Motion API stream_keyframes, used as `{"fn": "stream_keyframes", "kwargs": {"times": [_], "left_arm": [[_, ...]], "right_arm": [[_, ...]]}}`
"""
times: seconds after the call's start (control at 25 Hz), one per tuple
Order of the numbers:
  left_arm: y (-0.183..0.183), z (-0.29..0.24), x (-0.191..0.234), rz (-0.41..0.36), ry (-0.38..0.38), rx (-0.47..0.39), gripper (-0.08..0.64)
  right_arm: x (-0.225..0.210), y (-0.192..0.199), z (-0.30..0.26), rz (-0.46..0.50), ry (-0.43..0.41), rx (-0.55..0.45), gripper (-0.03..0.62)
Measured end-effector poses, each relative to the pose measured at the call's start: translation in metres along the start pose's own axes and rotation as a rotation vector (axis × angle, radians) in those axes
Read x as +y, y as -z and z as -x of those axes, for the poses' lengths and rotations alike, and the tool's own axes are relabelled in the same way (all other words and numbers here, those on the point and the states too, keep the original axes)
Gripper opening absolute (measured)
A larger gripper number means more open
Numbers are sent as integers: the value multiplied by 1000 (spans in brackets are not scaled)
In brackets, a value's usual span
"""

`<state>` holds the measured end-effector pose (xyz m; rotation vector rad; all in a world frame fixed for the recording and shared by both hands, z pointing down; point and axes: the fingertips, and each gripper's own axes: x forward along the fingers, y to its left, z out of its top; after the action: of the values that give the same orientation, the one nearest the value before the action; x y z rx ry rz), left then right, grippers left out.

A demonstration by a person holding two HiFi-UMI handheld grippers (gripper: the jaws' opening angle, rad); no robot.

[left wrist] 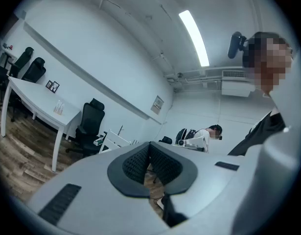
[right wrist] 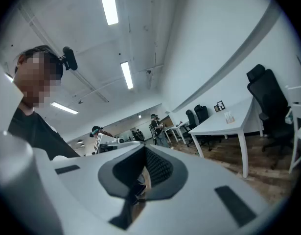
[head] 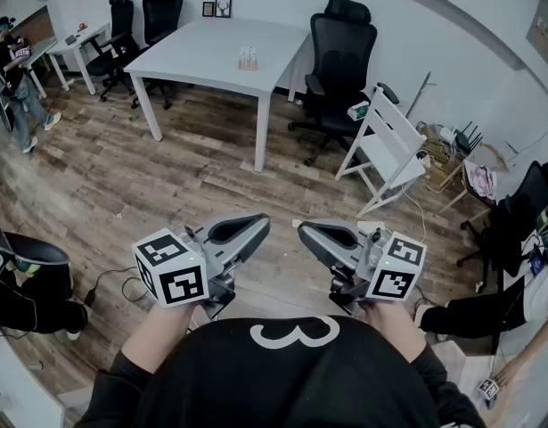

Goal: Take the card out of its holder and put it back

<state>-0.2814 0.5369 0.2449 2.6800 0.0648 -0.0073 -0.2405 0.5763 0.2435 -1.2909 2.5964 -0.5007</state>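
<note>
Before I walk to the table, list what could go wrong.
1. A cable lies on the floor at your left; you might trip on it.
2. The left hand-held gripper and right hand-held gripper are shut and empty; open one before reaching.
3. The small stand on the table is too far off to confirm as the card holder.

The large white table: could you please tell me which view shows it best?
The head view: the large white table shows from above, with its whole top and legs. The left gripper view shows it small at the left edge; the right gripper view shows it nearly edge-on.
</note>
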Motion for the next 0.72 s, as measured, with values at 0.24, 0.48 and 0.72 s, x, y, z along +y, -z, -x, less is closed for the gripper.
{"fn": "stream_keyframes", "kwargs": {"times": [0.24, 0.48, 0.72], "left_arm": [[-4, 11, 7, -16, 6, 8, 14], [-1, 44, 19, -78, -29, 42, 14], [10, 73, 38, -8, -8, 23, 14]], "right_arm": [[3, -3, -13, 12, 12, -12, 9], [16, 10, -34, -15, 19, -43, 9], [19, 37, -54, -67, 34, -34, 9]]}}
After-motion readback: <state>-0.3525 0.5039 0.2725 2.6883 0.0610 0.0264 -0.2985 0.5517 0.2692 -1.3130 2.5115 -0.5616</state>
